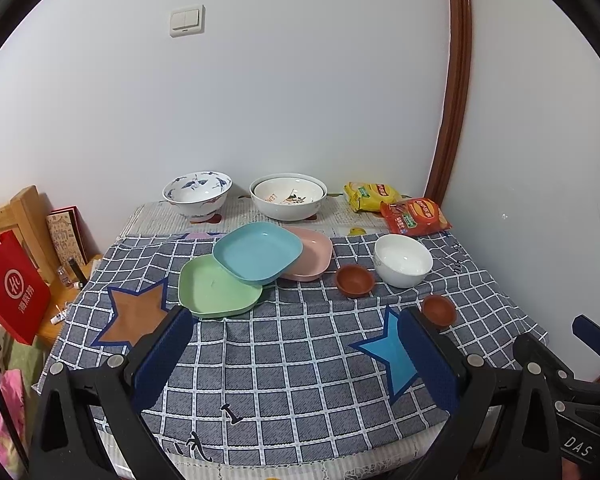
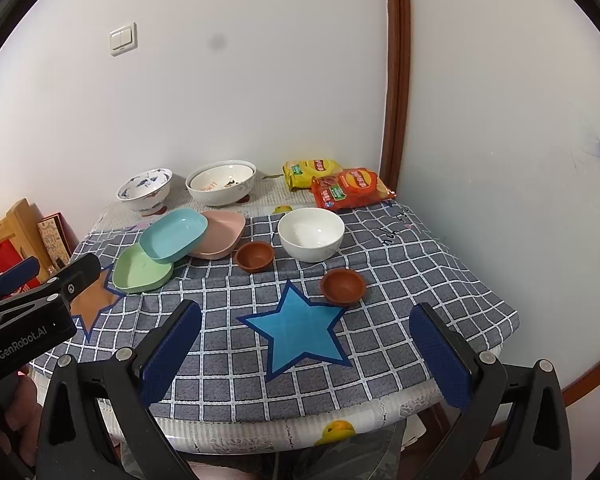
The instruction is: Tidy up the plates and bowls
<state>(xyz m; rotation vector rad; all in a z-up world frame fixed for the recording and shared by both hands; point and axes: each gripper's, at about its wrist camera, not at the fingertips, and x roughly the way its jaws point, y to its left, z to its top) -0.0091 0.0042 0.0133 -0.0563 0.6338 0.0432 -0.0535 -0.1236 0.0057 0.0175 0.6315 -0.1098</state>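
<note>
On the checked cloth lie a green plate point(image 1: 216, 290) point(image 2: 140, 270), a blue plate point(image 1: 258, 252) point(image 2: 174, 234) leaning on it, and a pink plate point(image 1: 314, 254) point(image 2: 222, 234) behind. A white bowl point(image 1: 402, 260) point(image 2: 311, 234) and two small brown bowls point(image 1: 355, 280) point(image 1: 439, 310) point(image 2: 255, 256) point(image 2: 343, 286) sit to the right. A blue-patterned bowl point(image 1: 197, 194) point(image 2: 145, 188) and nested white bowls point(image 1: 288, 196) point(image 2: 221, 182) stand at the back. My left gripper point(image 1: 296, 354) is open and empty above the near cloth. My right gripper point(image 2: 306, 348) is open and empty too.
Yellow point(image 1: 370, 195) point(image 2: 310, 172) and red point(image 1: 416, 216) point(image 2: 352, 188) snack bags lie at the back right corner. Walls close the back and right. A red paper bag point(image 1: 14, 296) and wooden furniture point(image 1: 24, 216) stand left of the table.
</note>
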